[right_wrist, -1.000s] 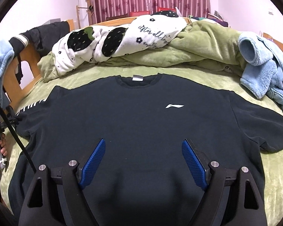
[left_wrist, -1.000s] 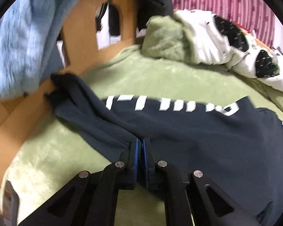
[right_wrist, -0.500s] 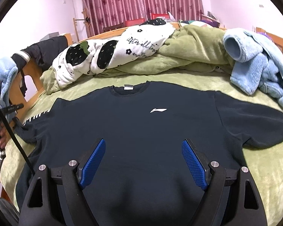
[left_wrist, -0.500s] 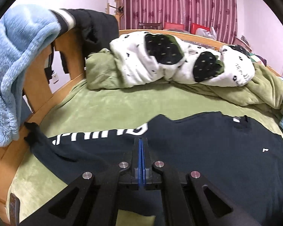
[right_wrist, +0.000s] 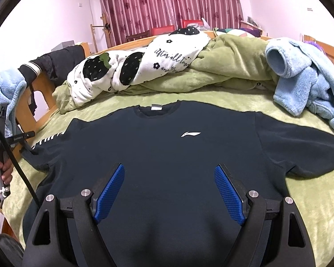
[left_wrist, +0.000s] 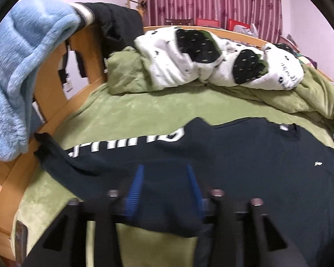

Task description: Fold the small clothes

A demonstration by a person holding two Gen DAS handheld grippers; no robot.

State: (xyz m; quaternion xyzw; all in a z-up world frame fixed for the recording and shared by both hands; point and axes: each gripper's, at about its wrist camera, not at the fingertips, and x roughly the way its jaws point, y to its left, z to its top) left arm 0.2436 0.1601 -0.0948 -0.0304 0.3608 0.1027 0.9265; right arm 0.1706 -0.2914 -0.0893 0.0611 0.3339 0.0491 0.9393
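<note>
The left tongs, clamped shut a second ago, have just been opening and now stand apart over the dark shirt, gripping nothing. The shirt lies flat on the green bed. The right tongs stay wide open above it.

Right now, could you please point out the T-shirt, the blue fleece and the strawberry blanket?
T-shirt (right_wrist: 167,155): right wrist view, chest below the white logo.
Blue fleece (right_wrist: 300,84): right wrist view, middle of the heap.
Strawberry blanket (right_wrist: 167,51): right wrist view, white part with lettering.
</note>
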